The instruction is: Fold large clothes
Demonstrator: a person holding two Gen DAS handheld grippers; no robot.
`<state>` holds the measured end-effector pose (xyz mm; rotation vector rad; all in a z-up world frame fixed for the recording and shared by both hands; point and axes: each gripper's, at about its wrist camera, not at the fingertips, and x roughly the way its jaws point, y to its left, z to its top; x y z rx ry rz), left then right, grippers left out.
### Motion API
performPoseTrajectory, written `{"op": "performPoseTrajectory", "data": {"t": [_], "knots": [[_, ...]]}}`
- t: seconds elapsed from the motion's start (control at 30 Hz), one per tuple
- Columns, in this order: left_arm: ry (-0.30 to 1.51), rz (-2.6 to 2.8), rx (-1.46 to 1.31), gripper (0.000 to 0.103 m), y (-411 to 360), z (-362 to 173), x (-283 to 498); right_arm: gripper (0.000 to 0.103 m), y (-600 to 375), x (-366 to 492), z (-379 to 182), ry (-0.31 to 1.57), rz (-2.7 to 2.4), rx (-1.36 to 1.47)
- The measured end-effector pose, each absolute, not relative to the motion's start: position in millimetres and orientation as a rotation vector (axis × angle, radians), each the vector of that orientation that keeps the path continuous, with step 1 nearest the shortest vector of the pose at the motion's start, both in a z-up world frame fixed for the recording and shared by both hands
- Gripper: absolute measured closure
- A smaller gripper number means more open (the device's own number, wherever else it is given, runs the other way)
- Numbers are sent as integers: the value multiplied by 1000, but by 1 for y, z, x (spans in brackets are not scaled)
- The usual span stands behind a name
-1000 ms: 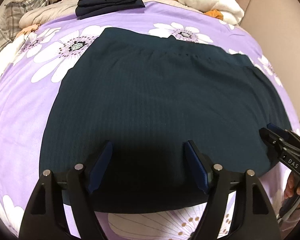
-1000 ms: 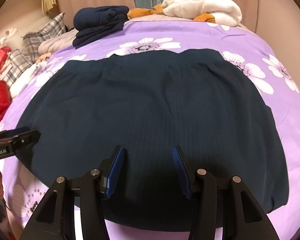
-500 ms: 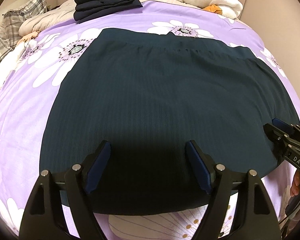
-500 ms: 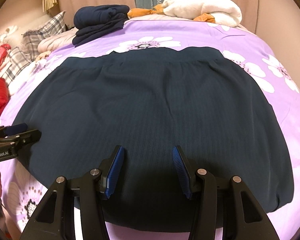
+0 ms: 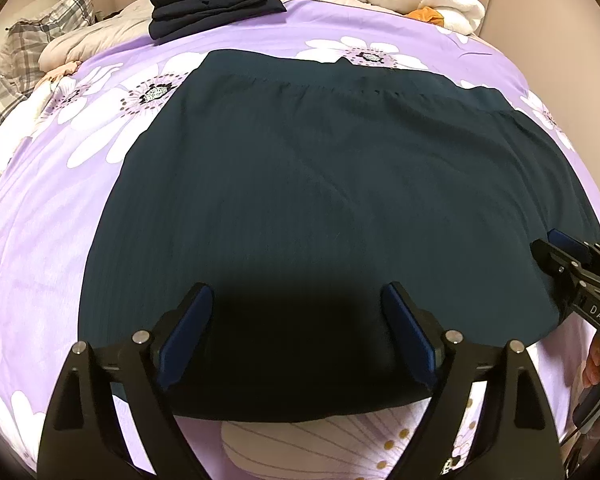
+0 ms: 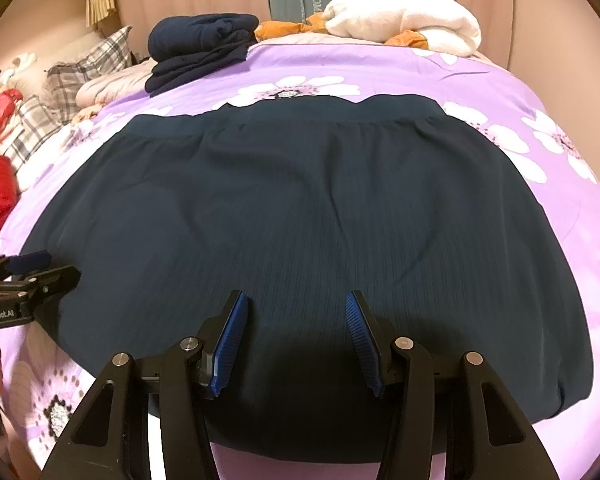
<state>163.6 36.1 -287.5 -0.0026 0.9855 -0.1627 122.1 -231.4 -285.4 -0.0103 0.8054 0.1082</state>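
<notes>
Widened since the earlier frame: left gripper (image 5: pixel 298 332), jaws just opening, nothing clamped, near hem beneath. Right gripper (image 6: pixel 294 344): half open, empty, unmoved. Skirt (image 5: pixel 331 184): flat on bed (image 5: pixel 40 248), waistband at 12 o'clock. Fold not yet begun; both seem poised at hem.

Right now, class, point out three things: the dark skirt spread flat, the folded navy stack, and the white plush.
dark skirt (image 5: pixel 319 184), left wrist view, middle of the fabric.
folded navy stack (image 6: pixel 196 54), right wrist view, its front side.
white plush (image 6: pixel 399 16), right wrist view, its rounded back.
</notes>
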Motion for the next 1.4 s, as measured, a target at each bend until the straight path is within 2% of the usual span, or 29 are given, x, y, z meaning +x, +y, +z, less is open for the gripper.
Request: {"op": "performPoseTrajectory", "data": {"t": [1.4], "knots": [[982, -150, -22, 11, 45, -291, 151, 52, -228, 102, -286, 777, 84, -24]]}}
